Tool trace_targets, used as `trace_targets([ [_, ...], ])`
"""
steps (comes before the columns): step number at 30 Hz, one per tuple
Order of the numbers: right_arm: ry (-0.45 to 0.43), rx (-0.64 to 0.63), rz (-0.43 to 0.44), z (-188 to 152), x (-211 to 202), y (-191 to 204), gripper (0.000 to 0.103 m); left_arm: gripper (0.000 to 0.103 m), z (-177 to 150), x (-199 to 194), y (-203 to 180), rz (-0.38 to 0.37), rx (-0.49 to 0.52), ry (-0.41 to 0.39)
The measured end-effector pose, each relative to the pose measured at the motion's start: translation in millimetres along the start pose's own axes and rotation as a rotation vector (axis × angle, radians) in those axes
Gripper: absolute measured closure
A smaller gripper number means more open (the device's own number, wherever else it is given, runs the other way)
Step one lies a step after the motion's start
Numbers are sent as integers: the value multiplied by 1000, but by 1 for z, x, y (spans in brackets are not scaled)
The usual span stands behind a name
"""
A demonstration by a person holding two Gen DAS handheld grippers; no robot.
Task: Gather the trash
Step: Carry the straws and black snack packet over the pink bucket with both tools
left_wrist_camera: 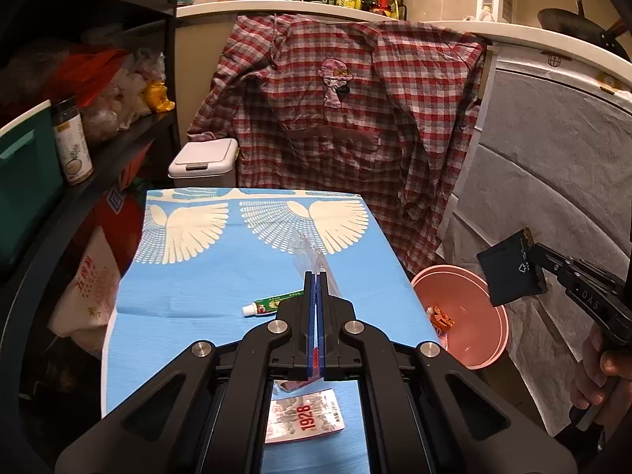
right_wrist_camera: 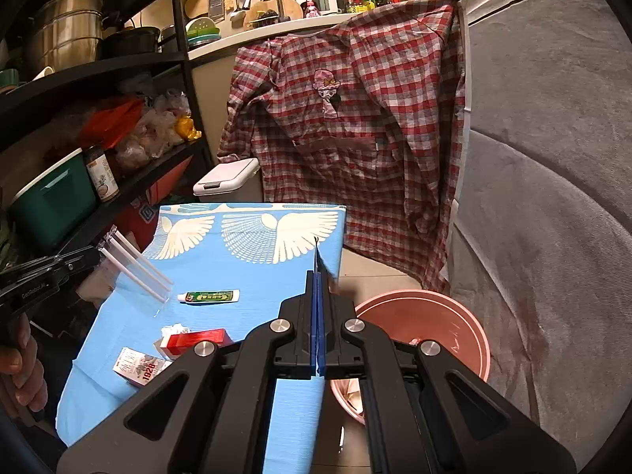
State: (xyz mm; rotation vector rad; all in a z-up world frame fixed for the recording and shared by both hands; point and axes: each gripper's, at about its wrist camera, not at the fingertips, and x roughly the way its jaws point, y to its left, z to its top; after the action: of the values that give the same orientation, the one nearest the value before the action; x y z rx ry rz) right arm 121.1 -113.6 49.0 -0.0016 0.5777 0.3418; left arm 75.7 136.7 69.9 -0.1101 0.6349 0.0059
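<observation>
My left gripper (left_wrist_camera: 316,276) is shut on a clear plastic bag (left_wrist_camera: 312,251) with white seal strips, held above the blue table (left_wrist_camera: 189,296); the bag also shows in the right wrist view (right_wrist_camera: 136,266). My right gripper (right_wrist_camera: 318,274) is shut on a dark flat wrapper (left_wrist_camera: 509,270), seen edge-on in its own view (right_wrist_camera: 318,256), above the pink basin (left_wrist_camera: 493,339). On the table lie a green toothpaste tube (right_wrist_camera: 209,296), a red carton (right_wrist_camera: 197,340) and a "1928" packet (right_wrist_camera: 140,367).
The pink basin (right_wrist_camera: 442,320) stands on the floor right of the table and holds an orange wrapper (left_wrist_camera: 441,316). A white lidded bin (left_wrist_camera: 203,162) stands behind the table. A plaid shirt (left_wrist_camera: 355,118) hangs at the back. Black shelves (left_wrist_camera: 79,181) stand at left.
</observation>
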Motion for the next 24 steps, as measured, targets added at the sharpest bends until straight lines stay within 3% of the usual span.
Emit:
trace_targets([
  [24,23,56,-59,-9,4,-50,102,102,1,32,-63,-88,61,38],
])
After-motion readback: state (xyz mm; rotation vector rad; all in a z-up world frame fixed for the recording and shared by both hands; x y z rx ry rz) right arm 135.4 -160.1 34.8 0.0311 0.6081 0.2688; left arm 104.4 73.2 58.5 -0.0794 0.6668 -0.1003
